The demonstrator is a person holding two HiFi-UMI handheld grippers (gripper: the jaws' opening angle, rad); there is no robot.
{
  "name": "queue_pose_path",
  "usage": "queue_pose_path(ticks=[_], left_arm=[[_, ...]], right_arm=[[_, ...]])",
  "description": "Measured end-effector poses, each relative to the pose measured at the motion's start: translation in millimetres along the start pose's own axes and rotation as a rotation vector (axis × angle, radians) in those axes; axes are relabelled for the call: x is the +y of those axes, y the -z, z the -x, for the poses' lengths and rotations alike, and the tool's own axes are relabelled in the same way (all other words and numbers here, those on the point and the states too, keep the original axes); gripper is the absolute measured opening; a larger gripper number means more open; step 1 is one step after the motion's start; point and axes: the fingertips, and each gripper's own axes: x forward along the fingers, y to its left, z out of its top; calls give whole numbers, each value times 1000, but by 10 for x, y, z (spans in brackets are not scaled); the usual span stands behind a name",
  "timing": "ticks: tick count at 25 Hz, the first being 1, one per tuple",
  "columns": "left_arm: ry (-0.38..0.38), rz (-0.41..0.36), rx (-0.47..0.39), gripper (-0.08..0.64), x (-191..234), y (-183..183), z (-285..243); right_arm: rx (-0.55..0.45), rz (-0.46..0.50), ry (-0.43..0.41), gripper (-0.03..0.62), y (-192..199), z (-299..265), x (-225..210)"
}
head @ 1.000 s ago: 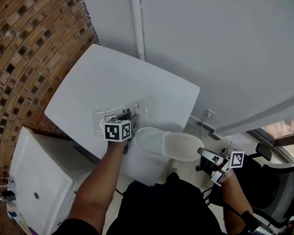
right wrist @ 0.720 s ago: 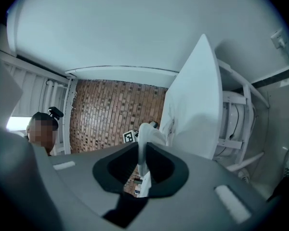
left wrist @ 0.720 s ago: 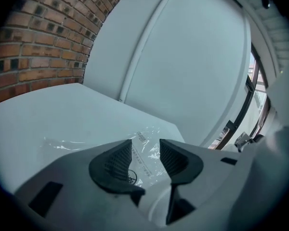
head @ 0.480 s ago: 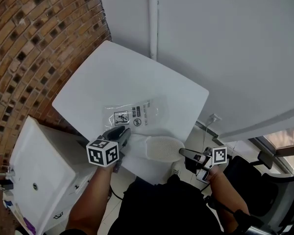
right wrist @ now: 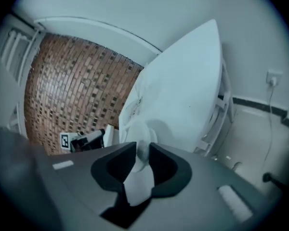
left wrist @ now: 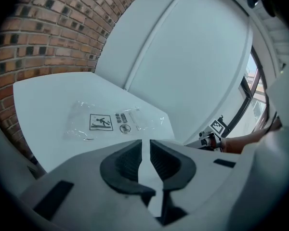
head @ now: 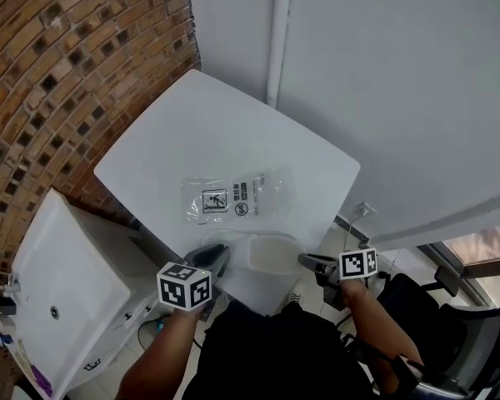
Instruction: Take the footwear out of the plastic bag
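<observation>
The white slipper (head: 262, 252) lies at the near edge of the white table (head: 225, 140), between my two grippers. The emptied clear plastic bag (head: 233, 198) lies flat farther in, also ahead in the left gripper view (left wrist: 111, 124). My left gripper (head: 214, 259) is at the slipper's left end with its jaws closing; a white strip fills the narrow gap between them. My right gripper (head: 310, 262) holds the slipper's right end; its jaws are opening, and the slipper (right wrist: 139, 138) is still between the pads.
A brick wall (head: 58, 82) runs along the left. A white cabinet (head: 58, 282) stands below the table's left corner. A grey wall with a white pipe (head: 279, 32) lies behind the table. An office chair (head: 450, 340) stands at the right.
The slipper came down from the air at the right onto the table's near edge. My left gripper pulled back from the bag to the slipper's left end and narrowed its jaws.
</observation>
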Motion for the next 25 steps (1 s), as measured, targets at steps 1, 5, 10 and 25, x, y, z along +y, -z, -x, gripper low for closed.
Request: queue_pose_path(ticks=[1, 5, 10, 25], left_arm=[[12, -7, 3, 57, -23, -1, 7], [70, -49, 25, 52, -96, 13, 35], [134, -104, 78, 29, -148, 81, 34], [198, -178, 63, 6, -568, 74, 188]], right_arm=[[5, 33, 47, 95, 12, 2, -24], [44, 180, 233, 163, 72, -10, -62], [32, 342, 549, 163, 34, 203, -183], [-298, 391, 390, 2, 121, 634, 926]])
